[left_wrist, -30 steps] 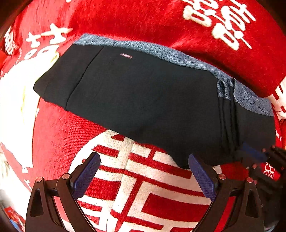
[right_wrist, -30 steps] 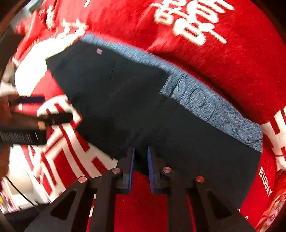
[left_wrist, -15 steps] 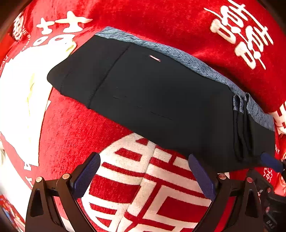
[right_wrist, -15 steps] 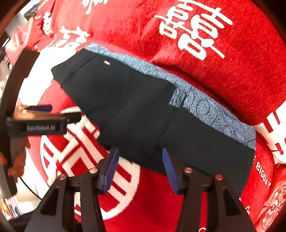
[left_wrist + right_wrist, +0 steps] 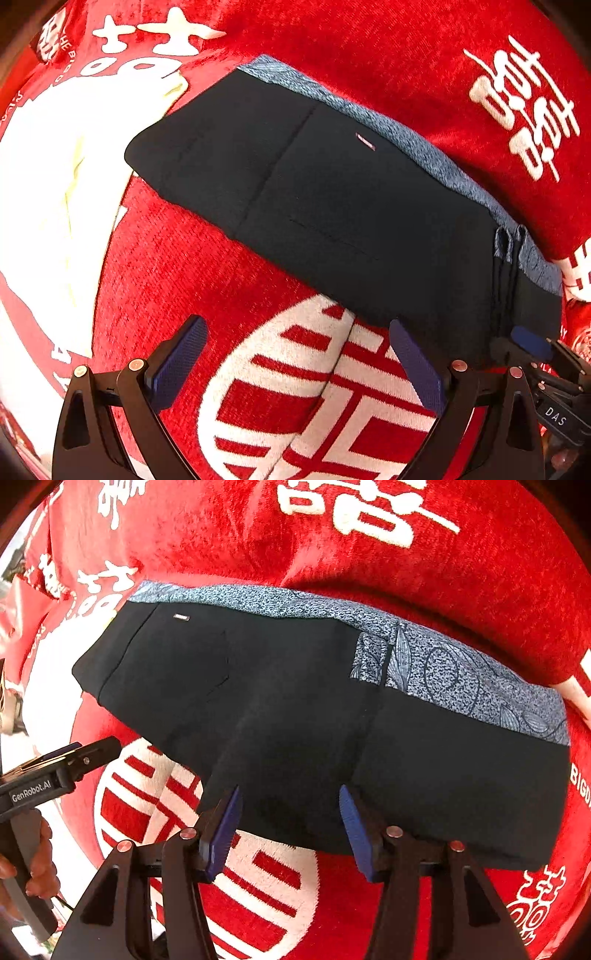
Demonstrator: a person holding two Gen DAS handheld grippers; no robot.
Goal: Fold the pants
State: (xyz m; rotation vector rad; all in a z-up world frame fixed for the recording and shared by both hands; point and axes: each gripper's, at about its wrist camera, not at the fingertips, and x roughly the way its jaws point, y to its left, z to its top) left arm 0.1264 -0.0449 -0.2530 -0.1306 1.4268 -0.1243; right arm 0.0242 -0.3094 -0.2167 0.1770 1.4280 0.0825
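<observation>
Pants [image 5: 295, 709] folded, lying lengthwise across — both grippers [image 5: 299, 365] [image 5: 290, 823] released, empty.

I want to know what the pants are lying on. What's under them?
The black pants lie on a red blanket with white signs. A blue patterned layer peeks out behind them. What is underneath is covered.

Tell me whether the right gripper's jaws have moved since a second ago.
Yes. The right gripper was pinched on the near edge of the black pants; now its jaws stand apart, with that edge loose between them.

Red blanket [image 5: 369, 44] with white characters [image 5: 524, 107]
</observation>
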